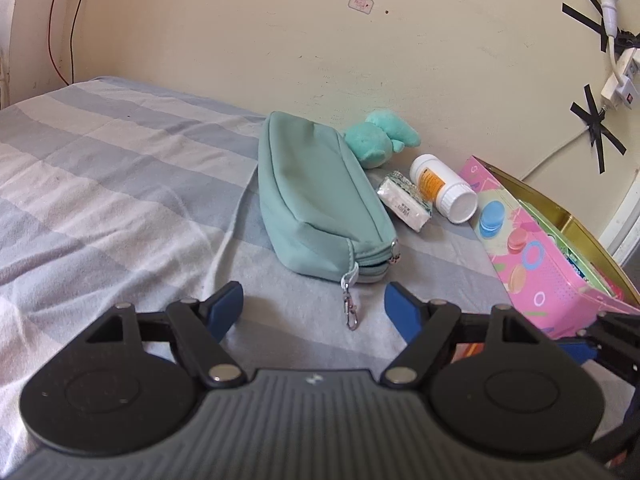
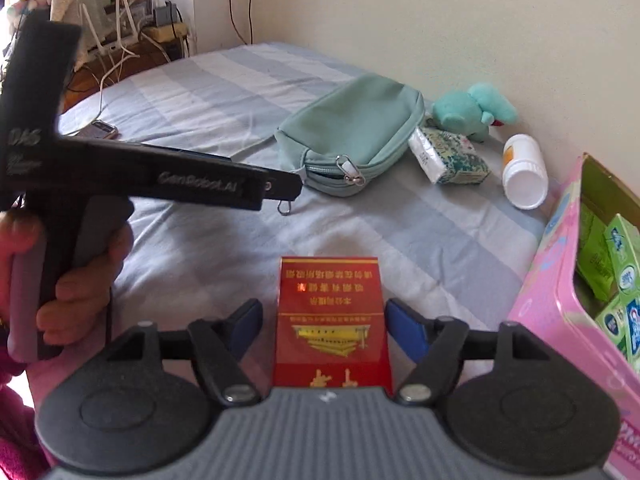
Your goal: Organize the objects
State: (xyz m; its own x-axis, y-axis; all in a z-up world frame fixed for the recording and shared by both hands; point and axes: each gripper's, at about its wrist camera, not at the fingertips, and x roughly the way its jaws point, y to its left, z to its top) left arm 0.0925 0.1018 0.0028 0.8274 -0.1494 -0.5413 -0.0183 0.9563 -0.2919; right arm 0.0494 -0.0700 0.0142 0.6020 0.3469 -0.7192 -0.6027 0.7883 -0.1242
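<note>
Over on the striped bed point(image 1: 100, 168), barely started: teal pouch point(image 1: 316, 200), plush point(image 1: 378, 136), tissue pack point(image 1: 406, 200), pill bottle point(image 1: 444, 188) all loose beside pink box point(image 1: 536, 272). Left gripper point(image 1: 314, 312) spread wide, holding nothing. Right gripper point(image 2: 324, 320) straddling red cigarette pack point(image 2: 332, 320), fingers not quite touching, so not grabbed yet

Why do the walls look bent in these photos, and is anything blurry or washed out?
Left wrist view: the fisheye lens bows the wall and bed edges; the green pouch is sharp. Right wrist view: the same bending; the other gripper and hand are close and blurred, and the red box looks slightly soft.
</note>
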